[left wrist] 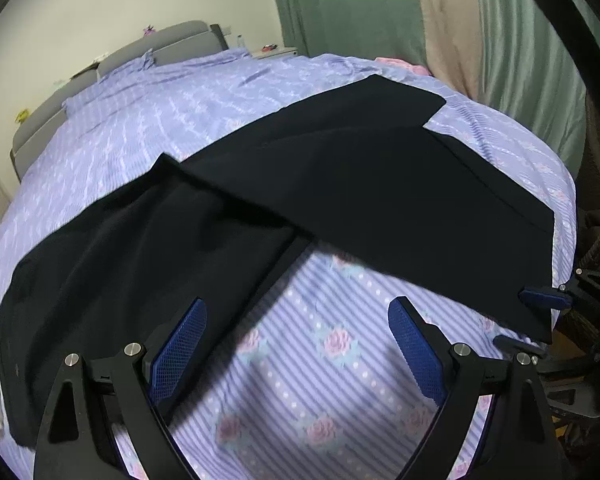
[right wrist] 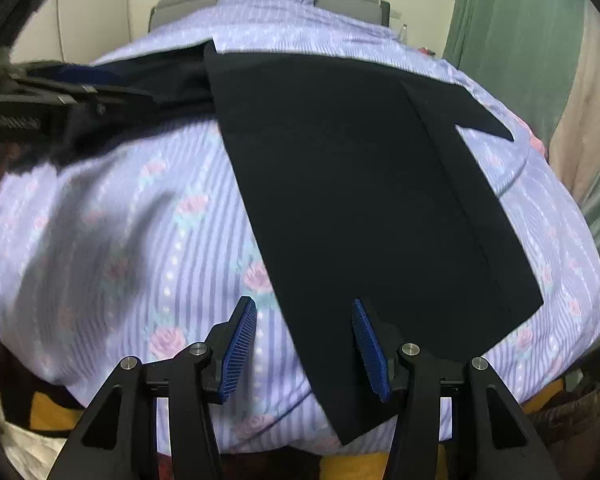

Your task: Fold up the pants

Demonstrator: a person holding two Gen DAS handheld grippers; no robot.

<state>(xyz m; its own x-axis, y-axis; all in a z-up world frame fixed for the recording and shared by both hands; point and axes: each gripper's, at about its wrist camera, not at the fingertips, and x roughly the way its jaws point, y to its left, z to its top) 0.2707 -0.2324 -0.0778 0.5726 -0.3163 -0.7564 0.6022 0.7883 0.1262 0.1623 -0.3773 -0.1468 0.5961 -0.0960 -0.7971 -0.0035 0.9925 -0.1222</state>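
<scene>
Bed (left wrist: 140, 128) with lilac floral sheet, grey headboard behind. Black pants (right wrist: 360, 184) lie flat across it. Left gripper (left wrist: 296, 344) open, over bare sheet. Right gripper (right wrist: 304, 344) open, pants' near edge between its fingers, unpinched.

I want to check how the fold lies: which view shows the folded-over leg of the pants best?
The right wrist view: the folded-over leg fills its centre, edges and hem sharp on the bedspread. The left wrist view shows it slanted, but adds the waist end.
</scene>
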